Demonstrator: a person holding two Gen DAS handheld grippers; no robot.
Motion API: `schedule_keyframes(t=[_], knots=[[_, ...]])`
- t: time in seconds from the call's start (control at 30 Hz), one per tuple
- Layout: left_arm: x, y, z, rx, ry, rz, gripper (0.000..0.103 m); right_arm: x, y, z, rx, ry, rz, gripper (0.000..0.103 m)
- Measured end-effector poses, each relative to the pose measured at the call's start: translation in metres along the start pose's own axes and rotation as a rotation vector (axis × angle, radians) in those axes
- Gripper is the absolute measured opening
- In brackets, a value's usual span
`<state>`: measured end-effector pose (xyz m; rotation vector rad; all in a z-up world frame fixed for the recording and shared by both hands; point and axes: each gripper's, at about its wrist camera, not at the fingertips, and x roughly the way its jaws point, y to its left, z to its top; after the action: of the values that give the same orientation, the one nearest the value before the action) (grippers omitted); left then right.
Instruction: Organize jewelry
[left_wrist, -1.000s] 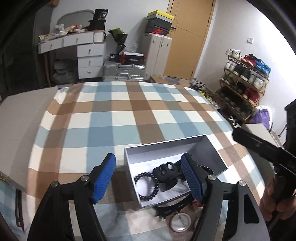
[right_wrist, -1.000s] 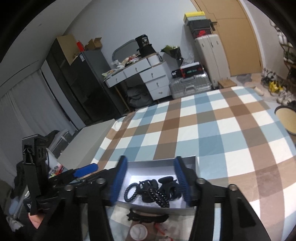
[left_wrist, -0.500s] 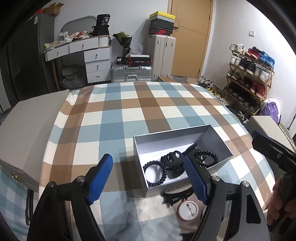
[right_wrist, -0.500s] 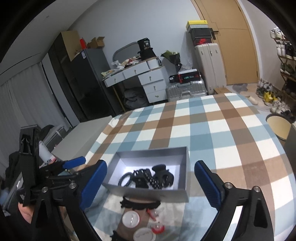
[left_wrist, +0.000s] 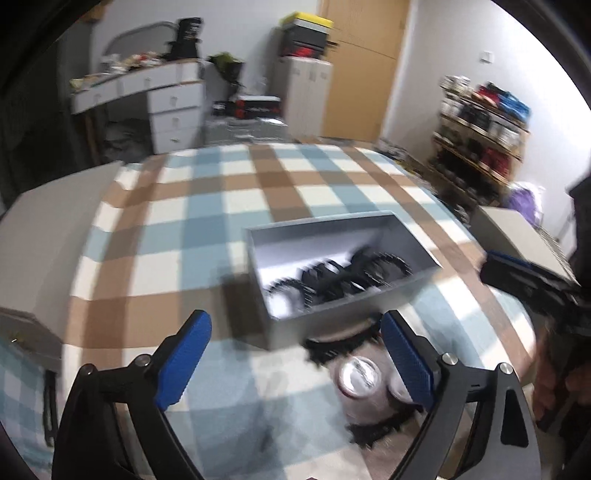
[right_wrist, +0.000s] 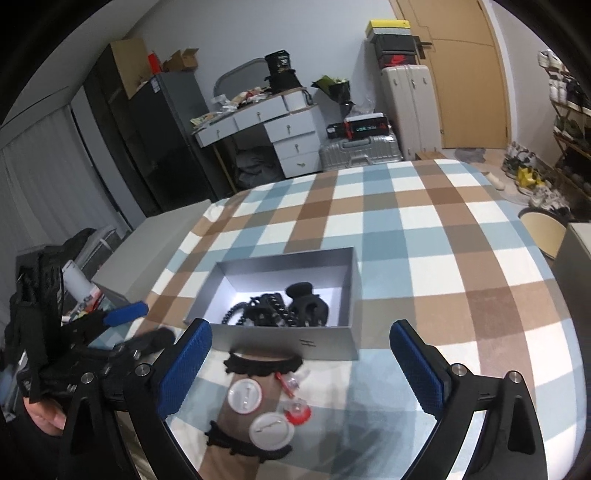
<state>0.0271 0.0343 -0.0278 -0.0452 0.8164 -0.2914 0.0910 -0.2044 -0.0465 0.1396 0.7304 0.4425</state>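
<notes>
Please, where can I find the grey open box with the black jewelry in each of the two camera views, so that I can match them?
Left wrist view: the grey box lies right of centre, above the right blue pad, turned at an angle.
Right wrist view: the grey box lies just left of centre, above and between the blue pads.
Shared landmark: the round white badge on the checked cloth just in front of the box.

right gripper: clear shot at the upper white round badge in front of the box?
Probably yes. The right gripper is open and empty, its jaws straddling the white round badge, which lies uncovered on the checked cloth just in front of the grey box. Nothing sits over it; a black lace band lies close by.
</notes>
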Motion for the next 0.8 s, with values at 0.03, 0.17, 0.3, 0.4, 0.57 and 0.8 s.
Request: schedule_keyframes(t=[0.03, 0.17, 0.3, 0.4, 0.57, 0.8], knots=[[0.000, -0.002, -0.001, 0.011, 0.003, -0.018, 0.091, 0.000, -0.002, 0.000, 0.009, 0.000, -0.004, 0.098], [0.006, -0.010, -0.005, 0.039, 0.054, -0.089, 0.091, -0.004, -0.014, 0.002, 0.062, -0.012, -0.016, 0.098], [0.015, -0.019, -0.011, 0.050, 0.115, -0.132, 0.091, -0.005, -0.015, 0.004, 0.062, -0.020, -0.037, 0.098], [0.022, -0.024, -0.017, 0.060, 0.172, -0.149, 0.091, -0.004, -0.012, 0.003, 0.051, -0.018, -0.035, 0.098], [0.031, -0.034, -0.026, 0.103, 0.229, -0.120, 0.091, -0.005, -0.009, 0.003, 0.035, -0.020, -0.028, 0.098], [0.046, -0.034, -0.031, 0.079, 0.294, -0.129, 0.091, -0.005, -0.005, 0.003, 0.021, -0.020, -0.030, 0.098]])
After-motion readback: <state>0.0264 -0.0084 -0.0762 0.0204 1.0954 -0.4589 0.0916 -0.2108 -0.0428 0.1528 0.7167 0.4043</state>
